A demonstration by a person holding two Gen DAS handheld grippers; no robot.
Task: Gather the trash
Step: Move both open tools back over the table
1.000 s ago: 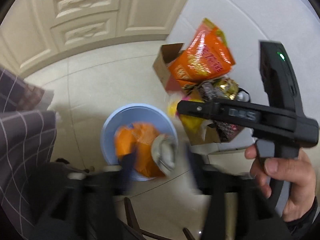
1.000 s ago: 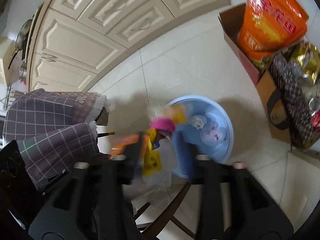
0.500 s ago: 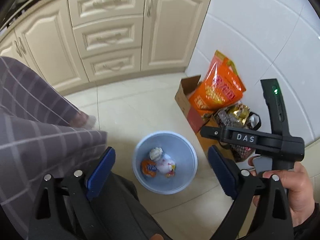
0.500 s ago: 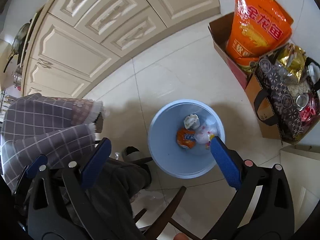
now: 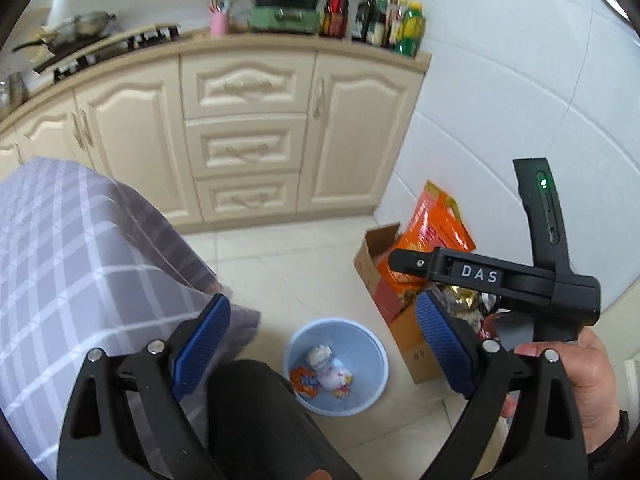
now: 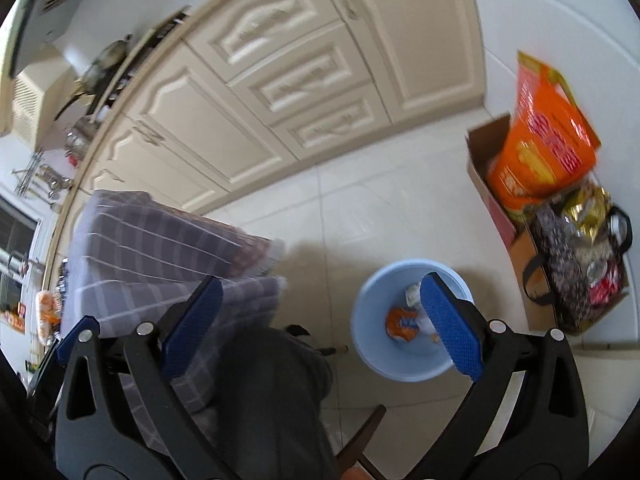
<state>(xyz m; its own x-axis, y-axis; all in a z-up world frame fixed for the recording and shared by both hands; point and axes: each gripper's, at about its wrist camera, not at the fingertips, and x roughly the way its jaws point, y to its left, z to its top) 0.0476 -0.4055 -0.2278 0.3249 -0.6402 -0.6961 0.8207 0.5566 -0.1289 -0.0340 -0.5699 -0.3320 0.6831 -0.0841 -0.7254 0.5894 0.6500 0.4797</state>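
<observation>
Trash (image 5: 324, 374) lies at the bottom of a pale blue bin (image 5: 370, 344) standing on the tiled floor (image 5: 296, 264): an orange wrapper, a crumpled white wad and a whitish packet, close together. In the left wrist view the left gripper (image 5: 322, 344) hangs above the bin with its jaws spread wide and nothing between the blue pads (image 5: 202, 346); they have just been opening. To the right a hand (image 5: 580, 376) grips the black handle of the right gripper (image 5: 404, 260), which crosses in front of a cardboard box (image 5: 376, 264) holding an orange bag (image 5: 436, 224). A checked grey cloth (image 5: 80, 260) fills the left side, before cream cabinets (image 5: 244, 136). In the right wrist view the right gripper (image 6: 320, 320) likewise stands wide apart and empty, its jaws also just opened; the bin (image 6: 374, 296) sits behind its right pad, the orange wrapper (image 6: 402, 322) showing inside, while a dark patterned bag (image 6: 568, 268) rests beside the box (image 6: 486, 148).
</observation>
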